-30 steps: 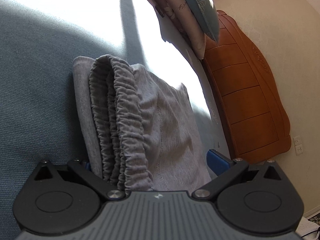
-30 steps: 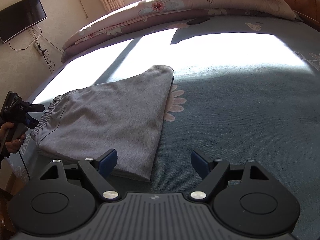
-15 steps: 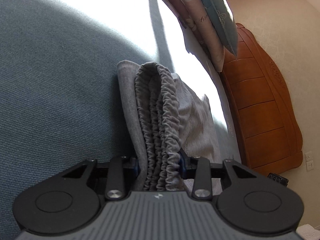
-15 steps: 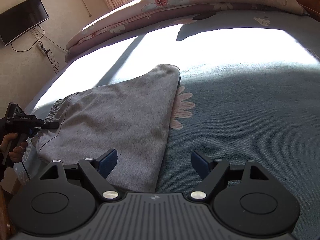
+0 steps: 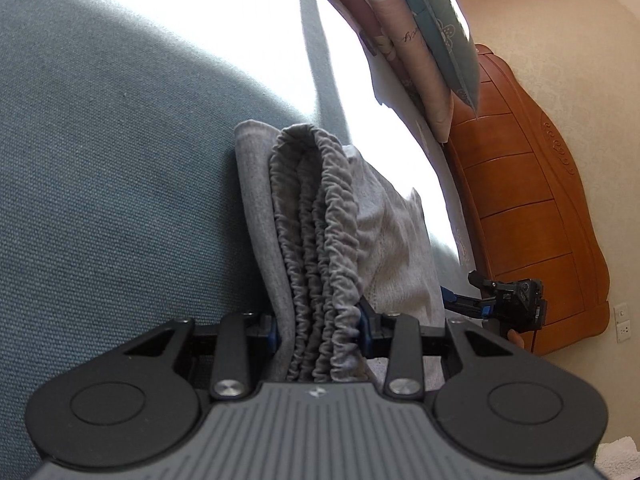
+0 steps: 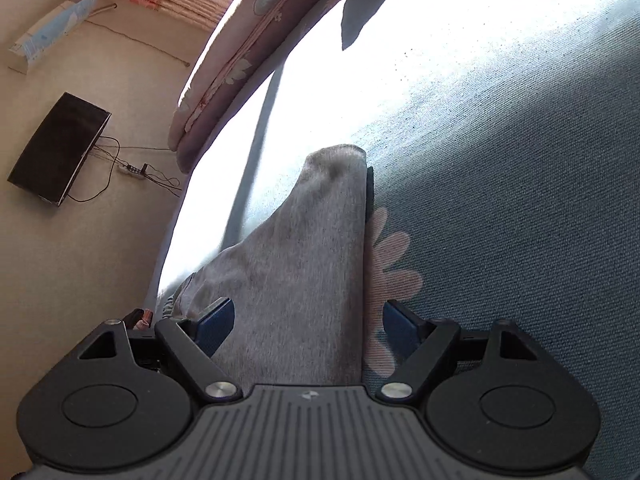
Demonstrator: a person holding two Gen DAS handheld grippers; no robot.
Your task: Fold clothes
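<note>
Grey shorts (image 5: 384,236), folded lengthwise in half, lie on the blue bedspread (image 5: 120,184) of the bed, partly in the hard patch of sunlight coming through the window. That narrow, doubled shape looks like the reason both ends are being addressed at once: one more fold across the middle would need each end under control.

At the waistband (image 5: 320,248) end, the left gripper (image 5: 320,330) has just been closing and now has its blue pads pressed on the bunched elastic layers, which stand up between them in a thick ruffled stack. Pinching all the layers together there makes sense, since loose layers would slide apart when the end is lifted.

At the leg end, the right gripper (image 6: 308,322) stands wide, one pad over the grey fabric (image 6: 304,260) and the other out over the bedspread by a pale printed daisy (image 6: 390,264). The folded edge runs between the pads, but neither presses on it, so nothing is held on this side yet. I'd judge it is lining up astride the edge for a bite.

Stacked quilts and pillows (image 5: 420,40) sit along the far side by the wooden headboard (image 5: 532,216), well clear of the work.
</note>
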